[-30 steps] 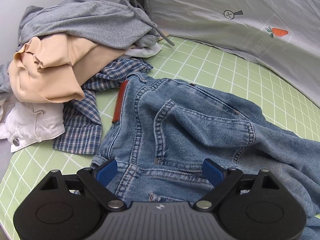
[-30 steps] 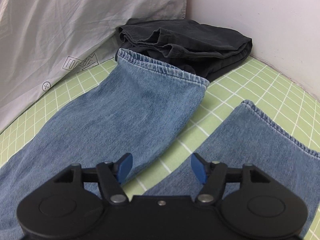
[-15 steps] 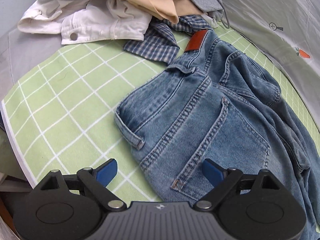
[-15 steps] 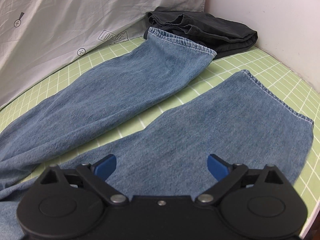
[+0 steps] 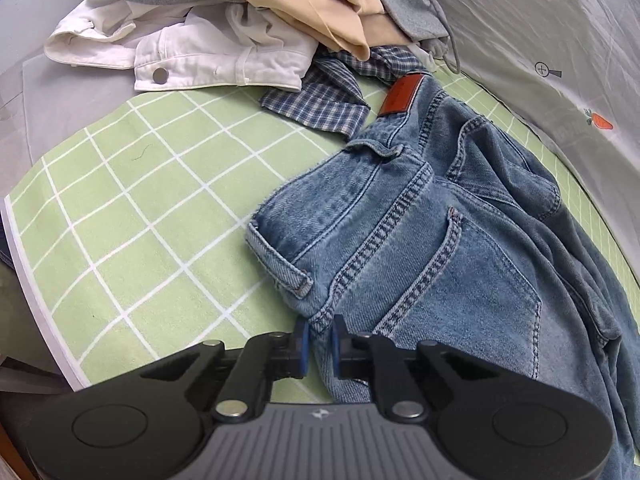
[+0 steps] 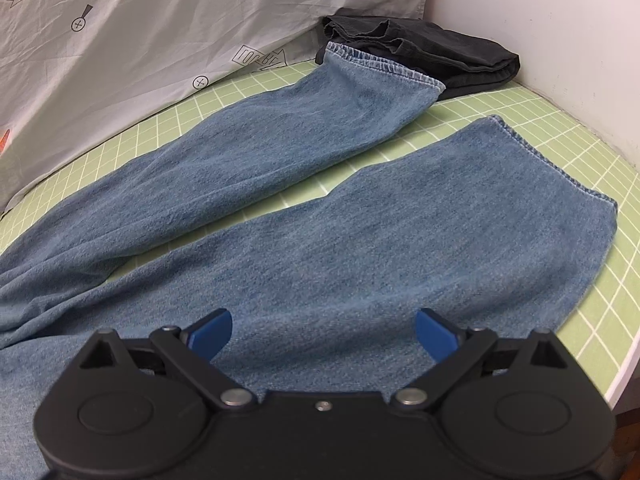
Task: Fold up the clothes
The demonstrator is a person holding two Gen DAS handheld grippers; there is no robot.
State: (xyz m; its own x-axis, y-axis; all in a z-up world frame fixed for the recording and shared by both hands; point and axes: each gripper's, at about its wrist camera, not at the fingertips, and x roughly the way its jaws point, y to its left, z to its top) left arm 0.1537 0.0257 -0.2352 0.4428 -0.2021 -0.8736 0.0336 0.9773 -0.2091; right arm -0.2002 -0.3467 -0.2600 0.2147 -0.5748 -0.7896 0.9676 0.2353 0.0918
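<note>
Blue jeans lie back side up on the green checked mat, brown waist patch toward the clothes pile. My left gripper is at the near waist corner below the belt loop; its jaws are closing, with the denim edge pinched between the blue pads. In the right wrist view both legs stretch away, the near leg and the far leg, hems at the far end. My right gripper stands open just over the near leg, nothing between its fingers.
A heap of clothes sits beyond the waist: a white garment, a beige one, a grey hoodie, a plaid shirt. A folded black garment lies by the white wall. A grey printed sheet borders the mat.
My left gripper swung to the jeans' near waist corner and closed its jaws on the denim edge. My right gripper opened wider and drew back, so the near leg now lies under it.
</note>
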